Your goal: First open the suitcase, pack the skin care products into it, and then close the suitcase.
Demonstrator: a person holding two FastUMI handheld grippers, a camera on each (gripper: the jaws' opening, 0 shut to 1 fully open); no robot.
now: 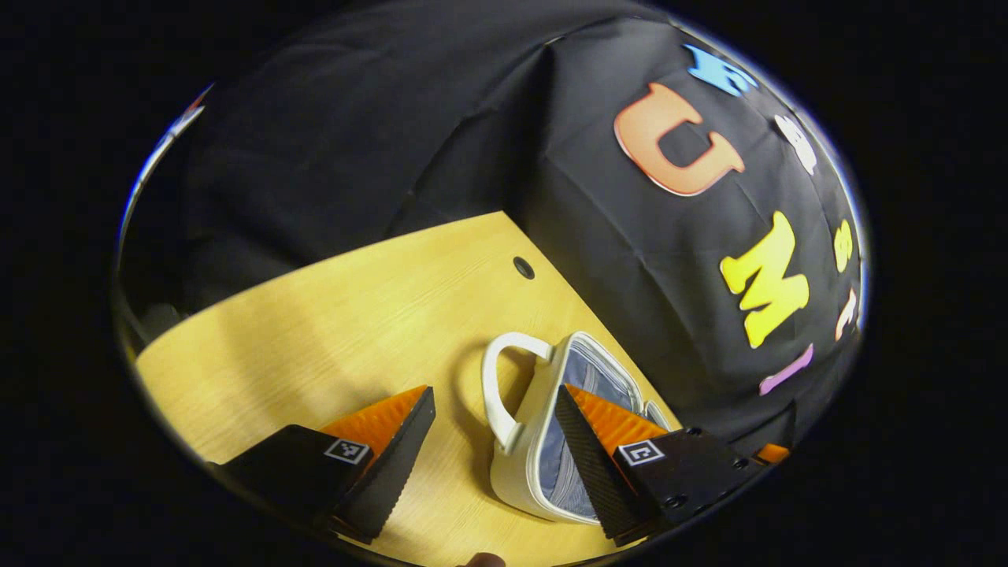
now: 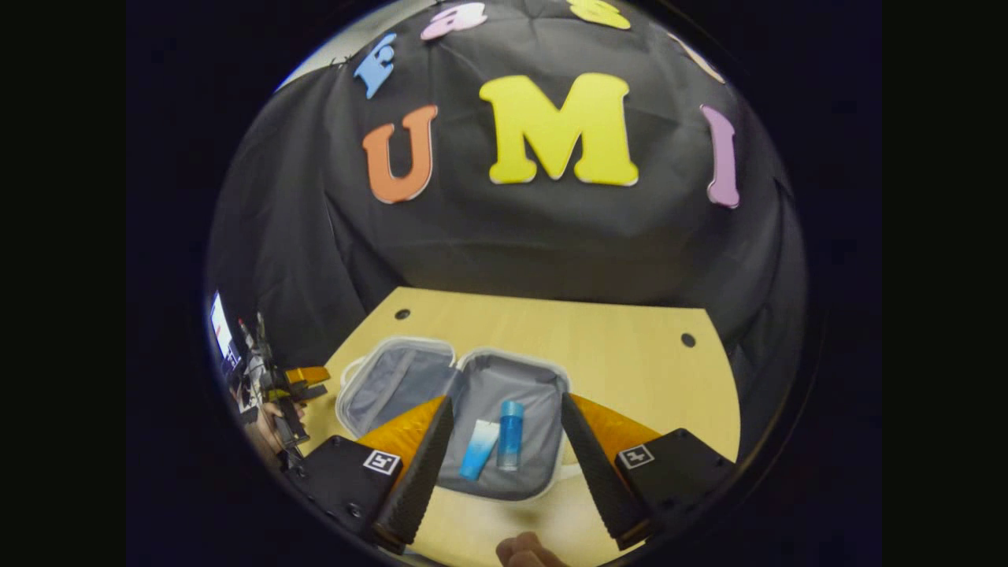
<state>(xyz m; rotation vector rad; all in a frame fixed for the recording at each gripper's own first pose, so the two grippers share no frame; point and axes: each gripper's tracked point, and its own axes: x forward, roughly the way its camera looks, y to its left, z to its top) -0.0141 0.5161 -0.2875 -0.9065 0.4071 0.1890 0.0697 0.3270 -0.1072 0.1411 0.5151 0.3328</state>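
Note:
The small white suitcase [image 2: 453, 358] lies open flat on the yellow wooden table [image 2: 630, 346], both grey-lined halves facing up. In its right half rest a blue-and-white tube [image 2: 478, 450] and a blue bottle [image 2: 509, 437], side by side. My right gripper [image 2: 505, 400] hovers open just in front of that half, its fingers apart on either side of the two products. In the left gripper view the suitcase [image 1: 516, 472] shows from its handle [image 1: 492, 386] side, with the left gripper [image 1: 496, 390] open close to the handle. A hand holds the left gripper [image 2: 303, 382] at the table's left edge.
Black cloth walls close off the back and sides of the table [image 1: 354, 315]. Small round cable holes [image 2: 688, 340] sit near the table's far corners. Bare wood stretches right of the suitcase and behind it. A screen [image 2: 220, 331] glows at the far left.

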